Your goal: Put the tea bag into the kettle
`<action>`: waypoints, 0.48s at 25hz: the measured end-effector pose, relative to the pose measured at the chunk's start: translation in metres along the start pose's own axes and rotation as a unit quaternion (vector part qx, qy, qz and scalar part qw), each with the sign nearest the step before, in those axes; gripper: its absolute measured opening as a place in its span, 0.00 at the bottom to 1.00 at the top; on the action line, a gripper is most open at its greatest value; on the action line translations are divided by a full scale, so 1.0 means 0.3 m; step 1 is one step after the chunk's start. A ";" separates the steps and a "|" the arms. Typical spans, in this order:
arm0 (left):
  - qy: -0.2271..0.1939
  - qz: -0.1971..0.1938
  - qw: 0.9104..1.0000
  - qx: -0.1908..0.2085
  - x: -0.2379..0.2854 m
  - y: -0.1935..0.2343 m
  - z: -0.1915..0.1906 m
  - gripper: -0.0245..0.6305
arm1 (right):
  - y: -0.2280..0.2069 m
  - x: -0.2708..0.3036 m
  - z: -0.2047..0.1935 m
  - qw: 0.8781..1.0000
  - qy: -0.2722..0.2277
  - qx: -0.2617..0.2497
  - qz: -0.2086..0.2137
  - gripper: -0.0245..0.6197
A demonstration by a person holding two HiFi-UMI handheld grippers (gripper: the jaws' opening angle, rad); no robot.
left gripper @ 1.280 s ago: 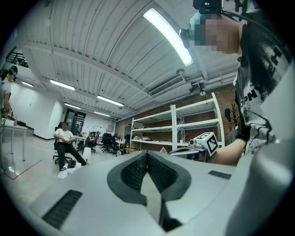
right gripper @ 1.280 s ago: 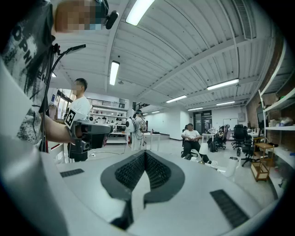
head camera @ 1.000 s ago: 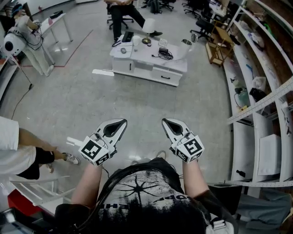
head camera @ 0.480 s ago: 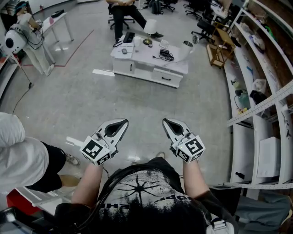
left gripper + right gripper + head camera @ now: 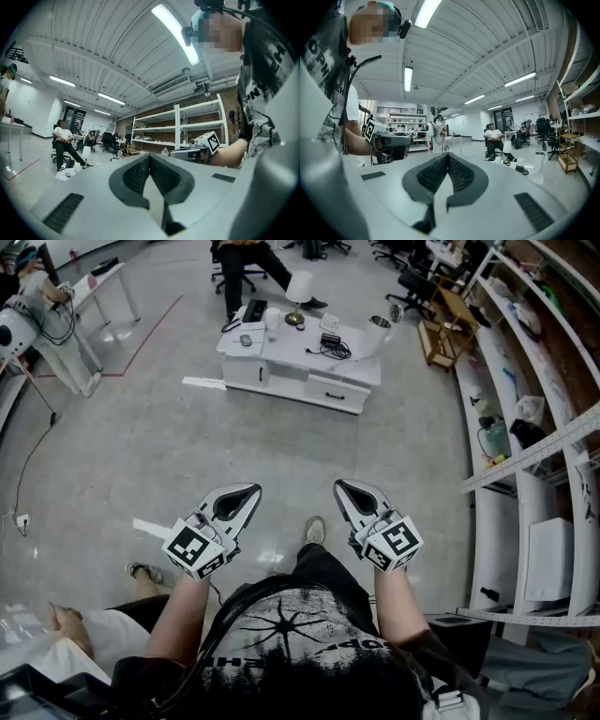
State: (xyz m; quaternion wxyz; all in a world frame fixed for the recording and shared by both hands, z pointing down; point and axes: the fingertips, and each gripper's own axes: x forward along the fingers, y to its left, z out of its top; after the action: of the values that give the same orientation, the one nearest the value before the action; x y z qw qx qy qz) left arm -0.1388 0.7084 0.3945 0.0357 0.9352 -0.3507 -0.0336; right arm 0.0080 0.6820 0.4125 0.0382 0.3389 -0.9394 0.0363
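Both grippers are held level in front of my chest, side by side over bare floor. In the head view my left gripper [image 5: 251,490] is shut with nothing in it, and so is my right gripper [image 5: 341,487]. The left gripper view shows its ribbed pads [image 5: 140,173] meeting at the tip. The right gripper view shows the same on its pads [image 5: 457,173]. Far ahead, a shiny metal vessel [image 5: 378,325], perhaps the kettle, stands at the right end of a low white table [image 5: 281,367]. It also shows small as a metal vessel [image 5: 539,156] in the right gripper view. No tea bag can be made out.
The low table also carries a white lamp [image 5: 300,287], a cup and cables. A seated person [image 5: 246,259] is behind it. Long shelving [image 5: 525,456] lines the right side. Another person [image 5: 70,638] crouches at lower left. A cable [image 5: 33,460] trails on the floor at left.
The view has shifted a little as I step; my shoe now shows between the grippers. The person at the left has dropped to the lower left corner. Both grippers stay shut, side by side.
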 end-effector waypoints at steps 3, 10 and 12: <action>0.001 0.000 1.000 -0.002 0.048 0.039 -0.009 0.05 | -0.055 0.038 -0.001 1.000 -0.001 -0.002 0.001 0.04; 0.001 0.010 1.000 -0.018 0.198 0.144 -0.028 0.05 | -0.212 0.155 0.013 1.000 -0.003 -0.013 0.024 0.04; 0.002 0.015 1.000 -0.018 0.264 0.175 -0.023 0.05 | -0.276 0.183 0.010 0.999 0.000 -0.011 0.035 0.04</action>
State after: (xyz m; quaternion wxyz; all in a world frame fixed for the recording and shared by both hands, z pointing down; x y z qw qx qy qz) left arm -0.1129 0.6172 0.4031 0.0542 0.9291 -0.3640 -0.0376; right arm 0.0187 0.5835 0.4184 0.0410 0.3056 -0.9509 0.0276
